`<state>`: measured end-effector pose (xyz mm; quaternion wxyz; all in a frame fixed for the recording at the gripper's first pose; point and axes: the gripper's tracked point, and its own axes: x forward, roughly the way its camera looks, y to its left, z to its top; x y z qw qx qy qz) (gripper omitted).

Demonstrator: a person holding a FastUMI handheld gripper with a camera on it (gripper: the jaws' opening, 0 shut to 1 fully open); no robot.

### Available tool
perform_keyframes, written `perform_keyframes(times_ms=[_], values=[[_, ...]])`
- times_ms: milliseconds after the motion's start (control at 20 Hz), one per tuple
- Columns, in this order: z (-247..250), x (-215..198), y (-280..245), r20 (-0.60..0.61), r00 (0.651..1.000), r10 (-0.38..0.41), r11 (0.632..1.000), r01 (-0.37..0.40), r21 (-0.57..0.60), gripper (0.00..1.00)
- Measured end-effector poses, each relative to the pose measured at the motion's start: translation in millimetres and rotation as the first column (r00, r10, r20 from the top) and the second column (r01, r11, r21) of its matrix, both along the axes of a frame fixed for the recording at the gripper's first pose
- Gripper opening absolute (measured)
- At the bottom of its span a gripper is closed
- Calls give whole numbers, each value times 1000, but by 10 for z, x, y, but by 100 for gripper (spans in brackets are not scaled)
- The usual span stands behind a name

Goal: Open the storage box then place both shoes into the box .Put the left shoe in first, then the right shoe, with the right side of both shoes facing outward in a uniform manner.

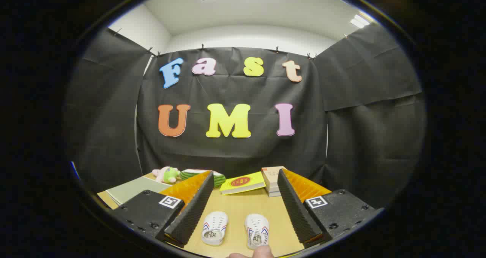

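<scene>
gripper (243, 208) wide open, holding nothing | two shoes (214, 227) (257, 230) side by side on table (239, 208) between fingers | books (243, 183) beyond

Two shoes (235, 229) lie side by side on the table (237, 208), between the spread jaws. Beyond them a book (243, 183) lies beside stacked books (272, 180); a plush toy (167, 173) sits further left.
</scene>
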<state>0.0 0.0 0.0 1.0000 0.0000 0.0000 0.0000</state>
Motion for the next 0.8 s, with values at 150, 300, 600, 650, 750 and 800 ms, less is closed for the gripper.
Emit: perform_keyframes(times_ms=[150,300,600,650,750,800], values=[[4,-2,31,7,1000,8,1000,-8,4,100],[-18,-1,58,1,1000,11,1000,-11,-2,100],[-42,4,155,-1,1000,22,999,-22,-25,100],[-46,4,179,-1,1000,27,999,-27,-23,100],[-54,16,187,-4,1000,31,999,-31,-26,100],[-49,19,188,-5,999,32,999,-32,-29,100]])
